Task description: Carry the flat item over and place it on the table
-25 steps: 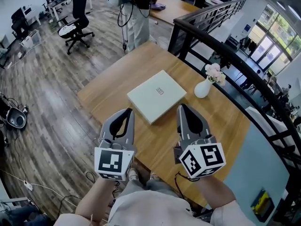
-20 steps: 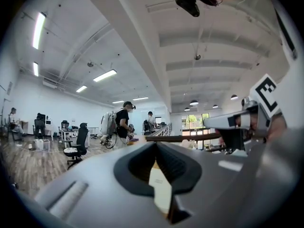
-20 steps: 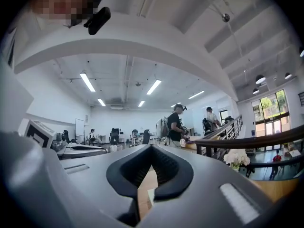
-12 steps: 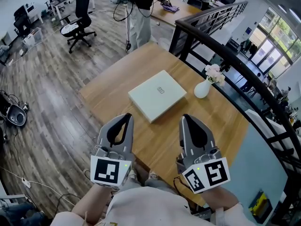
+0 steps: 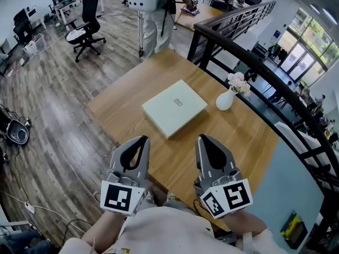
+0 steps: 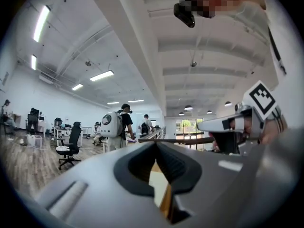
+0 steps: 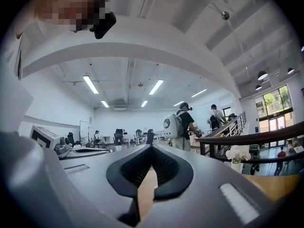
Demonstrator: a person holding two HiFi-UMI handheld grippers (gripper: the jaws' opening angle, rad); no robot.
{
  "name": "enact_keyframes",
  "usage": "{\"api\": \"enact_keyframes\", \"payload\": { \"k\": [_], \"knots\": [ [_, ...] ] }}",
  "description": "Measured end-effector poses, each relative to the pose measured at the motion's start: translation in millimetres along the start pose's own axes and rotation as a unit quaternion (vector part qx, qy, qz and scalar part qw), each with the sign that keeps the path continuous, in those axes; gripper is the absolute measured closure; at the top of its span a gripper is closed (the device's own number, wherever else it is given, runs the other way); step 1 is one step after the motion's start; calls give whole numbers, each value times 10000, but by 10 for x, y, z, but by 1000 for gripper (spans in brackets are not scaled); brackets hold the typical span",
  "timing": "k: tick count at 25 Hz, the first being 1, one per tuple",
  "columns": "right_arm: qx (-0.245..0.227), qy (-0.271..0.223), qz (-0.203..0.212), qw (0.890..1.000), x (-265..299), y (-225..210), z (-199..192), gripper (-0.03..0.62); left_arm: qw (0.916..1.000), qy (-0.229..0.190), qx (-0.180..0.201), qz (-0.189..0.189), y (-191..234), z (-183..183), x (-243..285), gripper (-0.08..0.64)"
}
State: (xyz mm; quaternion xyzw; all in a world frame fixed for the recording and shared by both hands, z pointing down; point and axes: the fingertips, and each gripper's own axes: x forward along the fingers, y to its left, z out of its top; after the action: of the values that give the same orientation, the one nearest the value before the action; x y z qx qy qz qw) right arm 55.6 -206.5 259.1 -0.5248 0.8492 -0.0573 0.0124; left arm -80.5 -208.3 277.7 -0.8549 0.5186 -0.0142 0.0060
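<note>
A flat, pale green square box lies on the wooden table, near its middle. My left gripper and right gripper hover side by side over the table's near edge, short of the box and apart from it. Both are shut with nothing between the jaws. In the left gripper view, the left gripper points over the table, with the right gripper beside it. In the right gripper view, the right gripper has its jaw tips together.
A white vase with pale flowers stands right of the box, close to the black railing along the table's far right side. A person with a white backpack stands beyond the table. An office chair is at the far left.
Both grippers have drawn back slightly toward me and stayed shut. The box has not moved. The person behind the table has shifted left.
</note>
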Motion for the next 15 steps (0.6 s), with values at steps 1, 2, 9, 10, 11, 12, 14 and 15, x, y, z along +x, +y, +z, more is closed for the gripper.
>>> {"api": "enact_keyframes", "payload": {
  "k": [1, 2, 9, 10, 11, 12, 14, 15],
  "knots": [
    [15, 8, -21, 10000, -2, -14, -6, 591, 10000, -3, 0, 6, 9, -4, 5, 557],
    [26, 16, -36, 10000, -2, -27, -8, 591, 10000, 10, 3, 4, 13, -8, 12, 557],
    [13, -9, -168, 9999, 46, -140, 2, 591, 9995, 259, -185, 4, 71, -104, 59, 557],
    [8, -25, -183, 9998, 47, -158, 15, 591, 9994, 275, -208, 18, 80, -103, 60, 557],
    [3, -37, -193, 9998, 47, -173, 25, 591, 9995, 252, -187, 28, 87, -93, 60, 557],
    [-4, -50, -202, 9998, 44, -186, 33, 591, 9997, 219, -144, 33, 87, -81, 56, 557],
    [-19, -87, -231, 9997, 30, -212, 54, 591, 9997, 208, -93, 11, 57, -69, 36, 557],
    [-26, -115, -250, 9996, 19, -225, 70, 591, 9997, 214, -108, -20, 36, -65, 26, 557]
  ]
}}
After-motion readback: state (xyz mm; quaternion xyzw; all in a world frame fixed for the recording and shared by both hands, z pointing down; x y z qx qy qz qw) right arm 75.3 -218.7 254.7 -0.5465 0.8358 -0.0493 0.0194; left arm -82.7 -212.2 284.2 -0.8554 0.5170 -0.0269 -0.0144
